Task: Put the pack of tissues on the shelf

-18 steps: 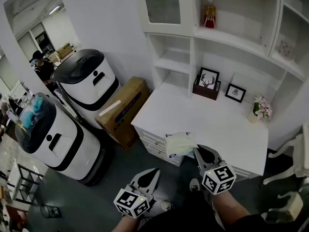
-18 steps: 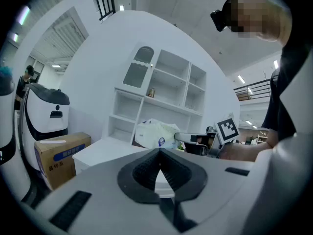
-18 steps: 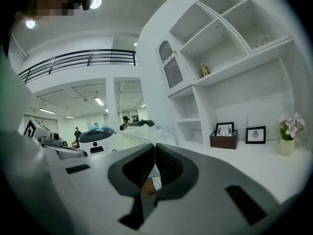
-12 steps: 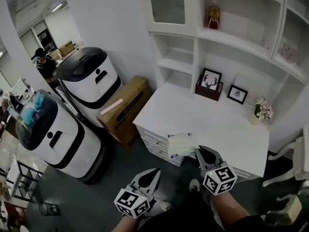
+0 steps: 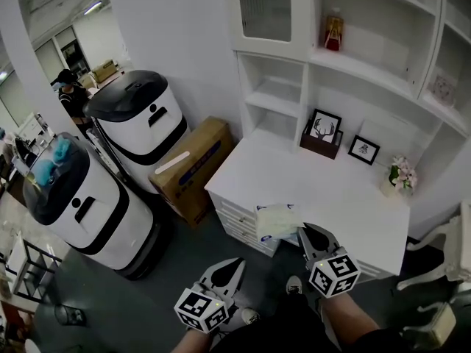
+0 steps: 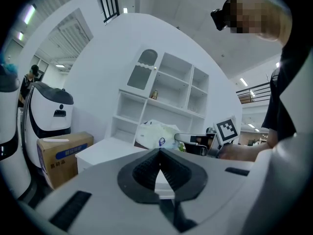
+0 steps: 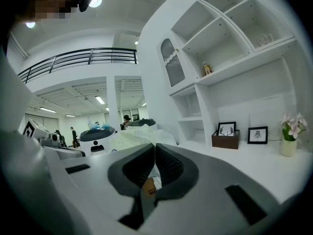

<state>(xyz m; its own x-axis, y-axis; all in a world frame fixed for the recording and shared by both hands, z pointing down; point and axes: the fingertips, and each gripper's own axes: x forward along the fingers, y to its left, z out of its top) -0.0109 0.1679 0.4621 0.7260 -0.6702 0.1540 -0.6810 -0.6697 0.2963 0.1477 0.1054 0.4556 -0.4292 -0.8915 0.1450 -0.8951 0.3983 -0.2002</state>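
The pack of tissues (image 5: pixel 277 220) is a pale soft packet held at the front edge of the white desk (image 5: pixel 346 190), and my right gripper (image 5: pixel 303 232) is shut on its near end. The right gripper view shows the pack of tissues (image 7: pixel 142 137) bulging out past the closed jaws. My left gripper (image 5: pixel 234 263) hangs lower and to the left over the dark floor, jaws shut with nothing in them. From the left gripper view the pack of tissues (image 6: pixel 157 133) shows off to the right with the right gripper (image 6: pixel 191 138) on it. The white shelf unit (image 5: pixel 346 65) rises behind the desk.
On the desk stand a deer picture in a brown box (image 5: pixel 321 131), a small frame (image 5: pixel 364 151) and a vase of flowers (image 5: pixel 398 175). A bottle (image 5: pixel 334 31) sits on an upper shelf. A cardboard box (image 5: pixel 188 168) and two white robots (image 5: pixel 132 123) stand at left.
The view has drifted slightly, so the shelf unit sits a little further right and lower. Both grippers hold the same places, and the pack stays in the right one.
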